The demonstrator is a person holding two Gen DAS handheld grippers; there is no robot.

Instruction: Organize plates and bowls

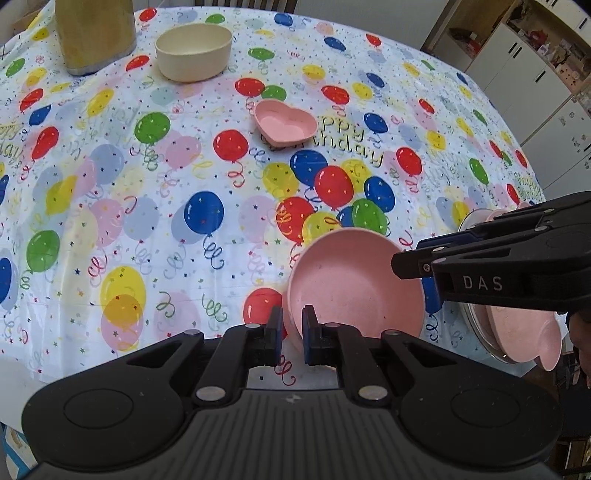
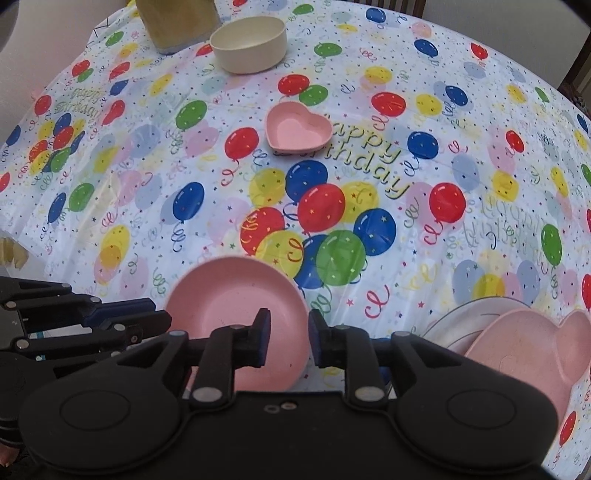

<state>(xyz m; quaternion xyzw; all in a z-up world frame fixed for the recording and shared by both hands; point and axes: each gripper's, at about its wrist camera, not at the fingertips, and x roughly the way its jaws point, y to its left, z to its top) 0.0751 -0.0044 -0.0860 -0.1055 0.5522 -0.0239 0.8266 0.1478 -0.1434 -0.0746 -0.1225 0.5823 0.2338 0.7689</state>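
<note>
A round pink bowl [image 1: 354, 284] [image 2: 229, 299] hangs tilted just above the balloon tablecloth [image 1: 184, 184]. My left gripper [image 1: 291, 325] is shut on its left rim and shows side-on in the right wrist view [image 2: 159, 317]. My right gripper [image 2: 288, 334] straddles the bowl's right rim, one finger inside and one outside; the pads stand a little apart from the rim, so it is open. It reaches in from the right in the left wrist view [image 1: 413, 277]. A small pink heart bowl [image 1: 284, 123] [image 2: 299, 127] and a cream bowl [image 1: 194, 51] [image 2: 249, 44] stand farther back.
A large pink heart-shaped plate [image 1: 517, 332] [image 2: 535, 350] lies on a glass plate [image 1: 474, 328] [image 2: 454, 317] at the near right edge. A tall golden-brown cylinder [image 1: 94, 33] [image 2: 177, 22] stands at the back left beside the cream bowl. White cabinets [image 1: 535, 74] are beyond the table.
</note>
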